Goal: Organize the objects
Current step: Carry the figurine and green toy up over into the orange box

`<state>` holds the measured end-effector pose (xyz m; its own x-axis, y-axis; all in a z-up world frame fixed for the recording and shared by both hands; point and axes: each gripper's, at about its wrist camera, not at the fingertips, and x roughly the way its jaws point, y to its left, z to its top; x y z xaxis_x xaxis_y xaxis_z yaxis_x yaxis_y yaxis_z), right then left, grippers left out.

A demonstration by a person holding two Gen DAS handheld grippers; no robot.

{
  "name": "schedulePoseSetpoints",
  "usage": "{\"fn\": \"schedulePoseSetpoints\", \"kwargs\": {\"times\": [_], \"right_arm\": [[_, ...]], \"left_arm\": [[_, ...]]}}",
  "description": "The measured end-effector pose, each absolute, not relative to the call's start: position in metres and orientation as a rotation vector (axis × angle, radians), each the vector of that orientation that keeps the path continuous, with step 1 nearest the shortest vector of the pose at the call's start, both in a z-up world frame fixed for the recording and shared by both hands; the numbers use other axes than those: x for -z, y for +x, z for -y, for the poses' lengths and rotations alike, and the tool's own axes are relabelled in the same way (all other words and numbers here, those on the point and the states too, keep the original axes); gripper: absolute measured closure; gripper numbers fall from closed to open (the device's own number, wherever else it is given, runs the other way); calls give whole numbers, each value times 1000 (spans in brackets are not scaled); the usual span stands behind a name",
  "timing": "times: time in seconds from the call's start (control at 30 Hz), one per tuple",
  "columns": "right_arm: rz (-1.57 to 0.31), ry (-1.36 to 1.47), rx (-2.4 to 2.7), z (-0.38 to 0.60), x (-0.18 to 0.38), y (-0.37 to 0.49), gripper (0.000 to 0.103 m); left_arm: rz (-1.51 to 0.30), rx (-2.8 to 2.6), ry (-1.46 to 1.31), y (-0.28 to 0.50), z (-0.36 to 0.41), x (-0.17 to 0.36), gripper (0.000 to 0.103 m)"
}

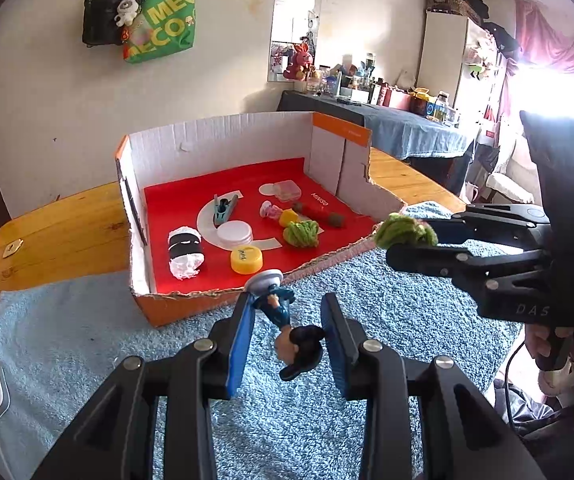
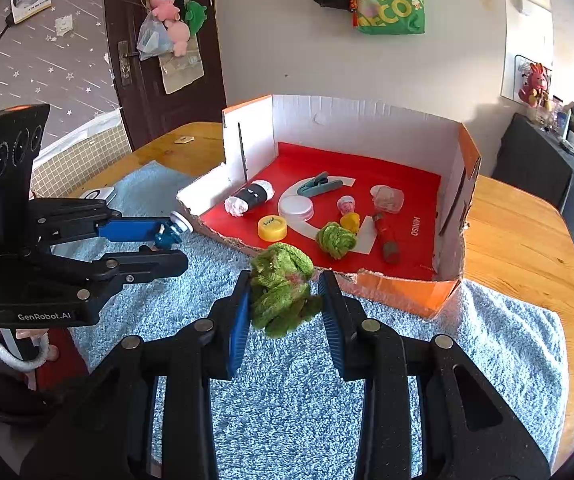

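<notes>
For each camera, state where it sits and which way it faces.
Left wrist: on the left gripper, facing the cardboard box; its fingers hold a figurine; the right gripper enters from the right.
Right wrist: on the right gripper, facing the same box from further right; it holds a green fuzzy toy; the left gripper shows at left.
Shared: box, blue towel, yellow cap.

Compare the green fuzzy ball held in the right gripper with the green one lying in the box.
The held green ball hangs above the blue towel, outside the box, between the right gripper's pads; the boxed green ball lies free on the red liner. The held one looks looser and shows pink specks; the boxed one is a tighter knot. Both are green and fuzzy.
</notes>
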<state>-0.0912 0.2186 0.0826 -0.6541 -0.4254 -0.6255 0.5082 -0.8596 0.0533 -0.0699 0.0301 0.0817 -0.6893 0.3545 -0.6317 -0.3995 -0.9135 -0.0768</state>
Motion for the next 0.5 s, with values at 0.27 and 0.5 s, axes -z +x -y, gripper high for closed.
{"fn": "schedulePoseSetpoints", "kwargs": {"times": [0.27,0.5], "right_arm": [[-156,876,2467,-224,-89,-101,71],[-182,880,2476,-219,-98,-129,71]], "left_arm": [[-80,-2583,-927,-82,-16,-94,67],[-106,-2583,-954,-127,-16,-106,67]]}}
